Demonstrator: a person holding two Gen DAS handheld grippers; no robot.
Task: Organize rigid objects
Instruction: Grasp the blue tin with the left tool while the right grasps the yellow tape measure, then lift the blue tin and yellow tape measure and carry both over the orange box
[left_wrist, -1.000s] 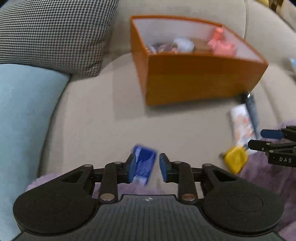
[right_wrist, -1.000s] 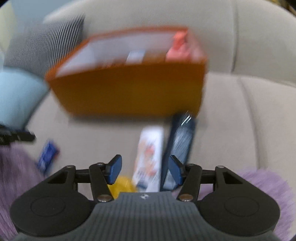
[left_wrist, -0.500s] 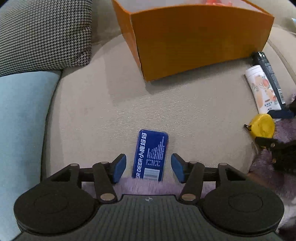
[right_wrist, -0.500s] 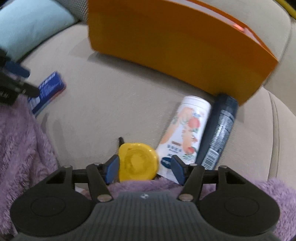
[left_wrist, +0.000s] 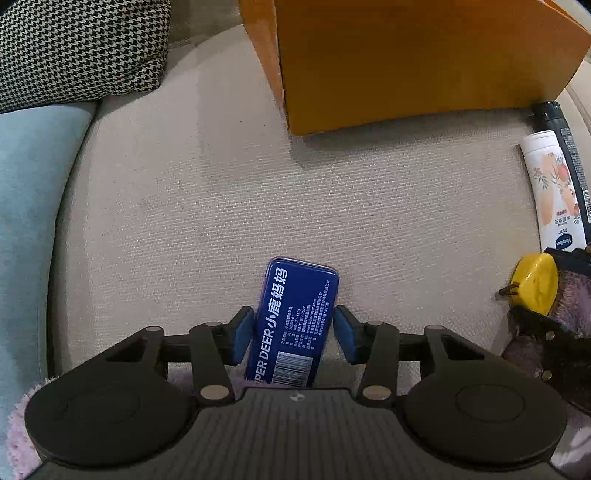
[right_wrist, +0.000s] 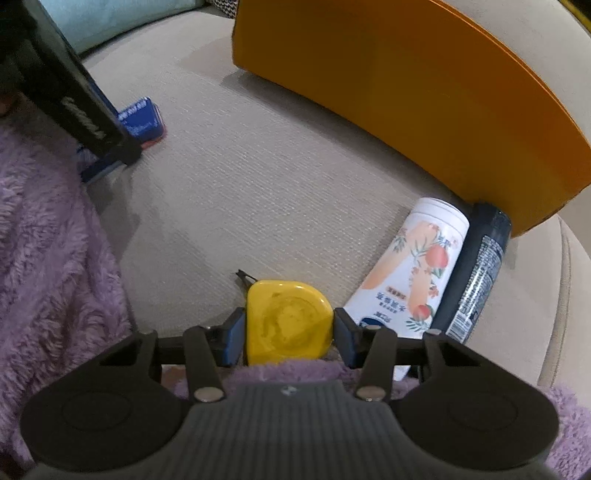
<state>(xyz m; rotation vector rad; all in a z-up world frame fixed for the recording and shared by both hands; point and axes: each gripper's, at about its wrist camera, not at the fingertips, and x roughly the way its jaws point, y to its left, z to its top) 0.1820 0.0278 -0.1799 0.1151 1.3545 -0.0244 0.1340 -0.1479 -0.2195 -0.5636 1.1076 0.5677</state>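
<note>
A blue tin (left_wrist: 295, 314) lies flat on the beige sofa seat, its near end on purple fleece. My left gripper (left_wrist: 294, 334) points down over it with jaws closing, and both blue pads meet the tin's long sides. A yellow tape measure (right_wrist: 288, 321) lies at the fleece edge, and my right gripper (right_wrist: 289, 334) is closing on it with its pads against both sides. The right wrist view also has the tin (right_wrist: 144, 114) at upper left, partly behind the left gripper's black body. The tape measure (left_wrist: 535, 284) sits at the right edge of the left wrist view.
An orange box (left_wrist: 406, 66) stands behind both objects. A white lotion bottle (right_wrist: 413, 273) and a dark spray can (right_wrist: 476, 273) lie side by side against its corner. A purple fleece blanket (right_wrist: 48, 240) covers the near seat. A houndstooth pillow (left_wrist: 74, 48) and a light blue cushion (left_wrist: 26, 221) lie to the left.
Both grippers came down close to the seat. The left jaws widened around the blue tin, then narrowed onto it. The right gripper swung over to the tape measure and narrowed on it.
</note>
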